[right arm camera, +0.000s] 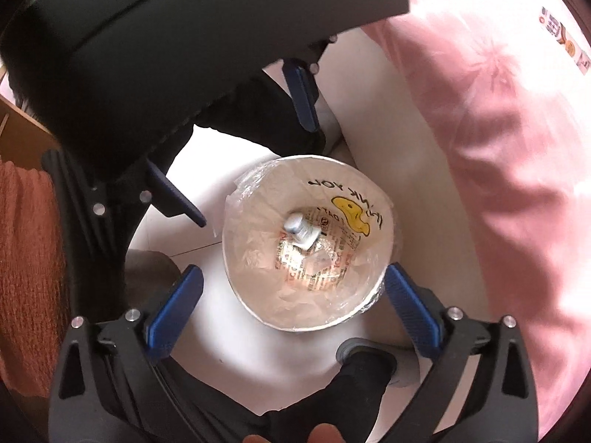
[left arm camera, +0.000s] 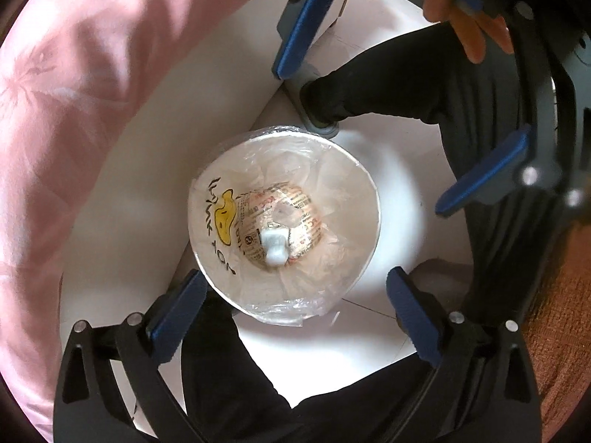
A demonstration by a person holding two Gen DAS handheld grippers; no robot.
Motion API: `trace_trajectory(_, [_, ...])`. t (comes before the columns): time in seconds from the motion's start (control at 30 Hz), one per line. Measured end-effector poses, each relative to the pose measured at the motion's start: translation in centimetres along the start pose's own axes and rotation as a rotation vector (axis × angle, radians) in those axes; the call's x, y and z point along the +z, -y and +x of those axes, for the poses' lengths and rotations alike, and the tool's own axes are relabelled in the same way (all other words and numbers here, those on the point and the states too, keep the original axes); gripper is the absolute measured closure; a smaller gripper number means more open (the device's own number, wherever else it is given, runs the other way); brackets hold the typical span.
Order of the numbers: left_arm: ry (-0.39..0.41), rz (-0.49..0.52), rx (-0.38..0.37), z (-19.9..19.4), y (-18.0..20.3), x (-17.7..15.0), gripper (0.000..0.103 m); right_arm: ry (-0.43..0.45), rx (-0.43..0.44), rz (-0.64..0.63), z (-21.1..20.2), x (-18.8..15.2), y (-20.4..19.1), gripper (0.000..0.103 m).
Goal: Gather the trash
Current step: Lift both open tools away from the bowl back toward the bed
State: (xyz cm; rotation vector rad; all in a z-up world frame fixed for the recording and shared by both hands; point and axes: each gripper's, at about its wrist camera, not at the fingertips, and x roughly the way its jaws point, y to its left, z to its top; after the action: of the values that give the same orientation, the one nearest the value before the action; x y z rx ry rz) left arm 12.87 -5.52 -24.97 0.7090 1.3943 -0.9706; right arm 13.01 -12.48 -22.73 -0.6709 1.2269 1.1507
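With both the left tongs (left arm camera: 291, 317) and the right tongs (right arm camera: 291, 310) released and empty above the lined trash bin (left arm camera: 284, 225) on the floor, where a white crumpled scrap (left arm camera: 274, 246) lies, the drop step appears complete; next, locate further trash.

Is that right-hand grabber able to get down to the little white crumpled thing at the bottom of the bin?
Probably yes. The right gripper hangs open right above the bin, whose mouth is uncovered, and the white wad lies on top of the printed wrapper. The bin looks deep, though, so the fit is uncertain.
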Motion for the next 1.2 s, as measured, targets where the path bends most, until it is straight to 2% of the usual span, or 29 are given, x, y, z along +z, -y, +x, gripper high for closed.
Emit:
trace_trajectory(0.77, [0.032,-0.009,0.038,-2.0,-0.6,0.5,0.004,0.002,-0.065,0.002,-2.3,-0.6,-0.4,0.007])
trace_trajectory(0.93, [0.053,-0.02,0.052,-3.1,-0.8,0.7,0.004,0.027,-0.109,0.01,-4.1,-0.7,-0.4,0.007])
trace_trajectory(1.2, [0.134,-0.075,0.085,-6.4,-2.1,1.4,0.004,0.095,-0.191,0.051,-8.4,-1.2,1.4,0.007])
